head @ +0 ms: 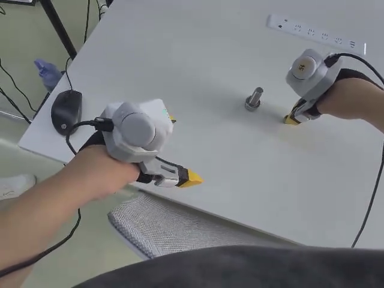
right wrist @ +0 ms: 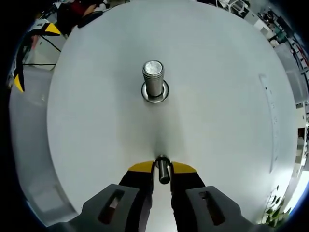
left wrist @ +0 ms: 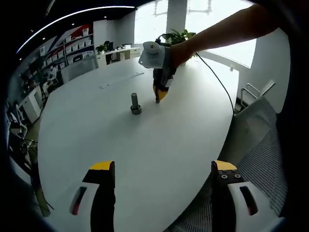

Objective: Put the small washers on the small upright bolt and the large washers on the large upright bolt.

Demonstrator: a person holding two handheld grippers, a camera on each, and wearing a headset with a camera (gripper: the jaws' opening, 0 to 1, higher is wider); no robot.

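The right gripper (right wrist: 162, 167) stands tip-down on the white surface (head: 198, 60), its jaws pinched narrow on a short metal pin that I take to be the small bolt (right wrist: 163, 175). It seems held this way to stand the pin upright on the surface, or to steady it there. Just ahead of those jaws, near but apart, the large bolt (right wrist: 154, 79) stands upright on its own. A metal ring (right wrist: 154, 94) sits around its foot, and I cannot tell whether it is a washer or the bolt's own head. I see no loose washers lying about. The left gripper (left wrist: 163, 166) hangs low near the surface's near edge with its jaws wide and empty, probably parked clear of the work. There is plenty of bare room between the two grippers and all around the bolts. A power strip (head: 315, 31) lies well beyond them toward the far side, and a mouse (head: 66, 111) sits by the left edge. Below the near edge a mesh chair (head: 162, 225) pokes out, so a low left-hand move could snag it.
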